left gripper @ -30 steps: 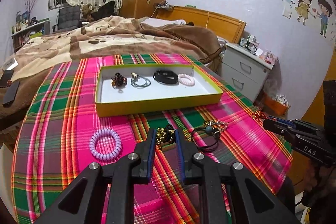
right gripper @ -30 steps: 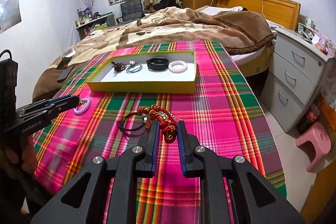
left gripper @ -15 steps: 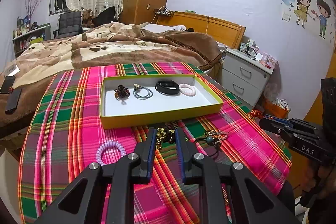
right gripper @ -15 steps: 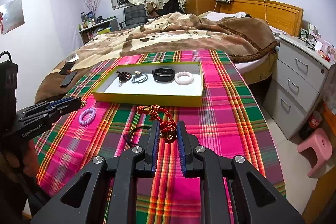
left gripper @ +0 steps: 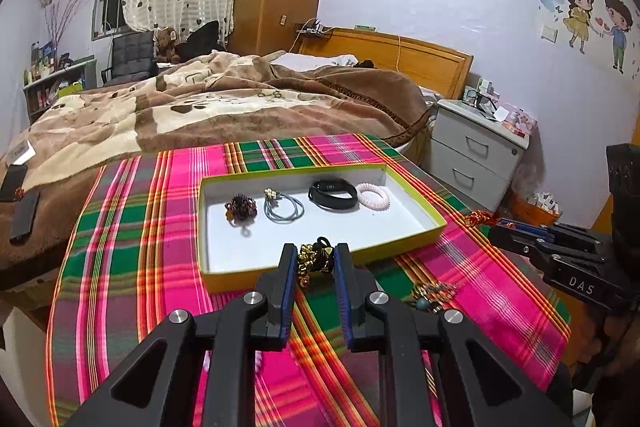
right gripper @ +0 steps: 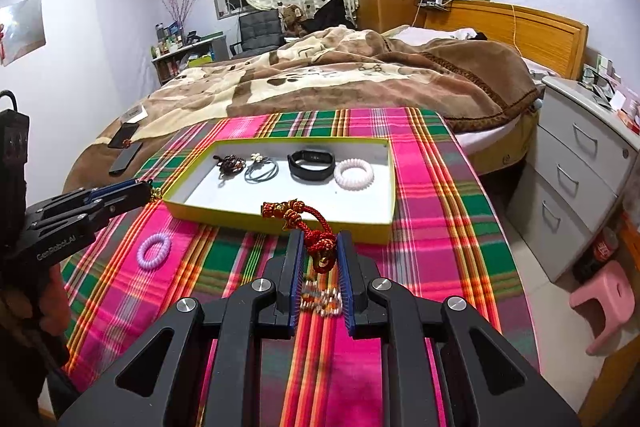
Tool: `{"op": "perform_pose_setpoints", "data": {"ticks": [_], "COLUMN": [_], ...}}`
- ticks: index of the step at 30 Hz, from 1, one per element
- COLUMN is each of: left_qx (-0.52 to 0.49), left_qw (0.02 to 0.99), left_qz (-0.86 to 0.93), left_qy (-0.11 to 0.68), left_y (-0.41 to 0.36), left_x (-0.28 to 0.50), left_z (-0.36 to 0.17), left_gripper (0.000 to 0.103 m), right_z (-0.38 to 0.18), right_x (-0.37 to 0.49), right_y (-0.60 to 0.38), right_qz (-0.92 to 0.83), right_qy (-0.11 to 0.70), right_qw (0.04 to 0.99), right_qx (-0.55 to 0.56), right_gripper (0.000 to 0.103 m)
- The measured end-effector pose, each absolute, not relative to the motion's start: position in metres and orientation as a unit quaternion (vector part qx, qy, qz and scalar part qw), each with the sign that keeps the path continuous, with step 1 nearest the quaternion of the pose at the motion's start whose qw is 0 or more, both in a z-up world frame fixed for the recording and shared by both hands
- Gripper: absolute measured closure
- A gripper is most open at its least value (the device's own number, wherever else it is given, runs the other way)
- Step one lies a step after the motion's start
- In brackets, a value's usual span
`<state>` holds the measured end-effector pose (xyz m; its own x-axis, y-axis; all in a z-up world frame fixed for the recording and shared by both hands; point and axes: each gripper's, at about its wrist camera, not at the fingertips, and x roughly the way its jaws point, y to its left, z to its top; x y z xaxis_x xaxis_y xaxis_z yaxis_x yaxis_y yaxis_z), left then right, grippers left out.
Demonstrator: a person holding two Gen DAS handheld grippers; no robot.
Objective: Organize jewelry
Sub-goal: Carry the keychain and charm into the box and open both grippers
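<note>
Holding a black and gold hair tie (left gripper: 315, 259) between its two fingers, the left gripper (left gripper: 314, 267) is closed on it and hangs just in front of the near wall of the yellow tray (left gripper: 400, 247). The right gripper (right gripper: 319, 259) is also closed, and it pinches a red braided bracelet (right gripper: 308, 227) whose free end with gold beads reaches forward over the near edge of the tray. The tray stands on a plaid tablecloth (right gripper: 432, 227) of pink and green colour. Inside the tray, on its white bottom, four things lie in a row near the far wall: a dark beaded piece (left gripper: 241, 207), then a grey hair tie (left gripper: 283, 205), then a black band (left gripper: 333, 194), and a white spiral tie (left gripper: 373, 195) just beside the band. On the cloth, outside the tray, a purple spiral tie (right gripper: 154, 250) lies on the left side. Between the fingers of the right gripper, lower on the cloth, a small silver chain piece (right gripper: 322, 297) shows, a little blurred. In the left wrist view a beaded piece (left gripper: 432, 293) lies on the cloth to the right of the fingers. Behind the table is a bed with a brown blanket (right gripper: 360, 75).
</note>
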<state>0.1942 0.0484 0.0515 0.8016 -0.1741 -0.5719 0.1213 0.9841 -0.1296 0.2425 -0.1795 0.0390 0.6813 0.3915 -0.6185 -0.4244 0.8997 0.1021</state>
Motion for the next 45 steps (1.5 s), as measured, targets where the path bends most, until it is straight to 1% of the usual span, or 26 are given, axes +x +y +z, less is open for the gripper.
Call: {"op": "perform_pose_setpoints", "data": {"ticks": [10, 20, 36, 41, 45], "left_qx": [-0.025, -0.02, -0.027, -0.033, -0.036], "left_qw": [0.946, 0.936, 0.919, 0.915, 0.914], "left_qz": [-0.066, -0.036, -0.027, -0.029, -0.033], "left_qy": [0.316, 0.349, 0.391, 0.402, 0.403], "left_y": [0.054, 0.076, 0.091, 0.093, 0.094], "left_x": [0.245, 0.295, 0.328, 0.332, 0.333], "left_z": [0.043, 0.016, -0.016, -0.022, -0.022], "left_gripper": [0.085, 0.085, 0.084, 0.084, 0.084], "right_z": [0.03, 0.007, -0.025, -0.025, -0.024], "right_x": [0.297, 0.357, 0.393, 0.393, 0.391], "right_y": [-0.163, -0.153, -0.142, -0.14, -0.139], "right_qz": [0.214, 0.191, 0.169, 0.17, 0.173], "right_qy": [0.345, 0.376, 0.417, 0.418, 0.415], "right_qw": [0.913, 0.905, 0.89, 0.889, 0.89], "right_qx": [-0.037, -0.05, -0.073, -0.079, -0.079], "right_gripper": [0.086, 0.086, 0.086, 0.083, 0.074]}}
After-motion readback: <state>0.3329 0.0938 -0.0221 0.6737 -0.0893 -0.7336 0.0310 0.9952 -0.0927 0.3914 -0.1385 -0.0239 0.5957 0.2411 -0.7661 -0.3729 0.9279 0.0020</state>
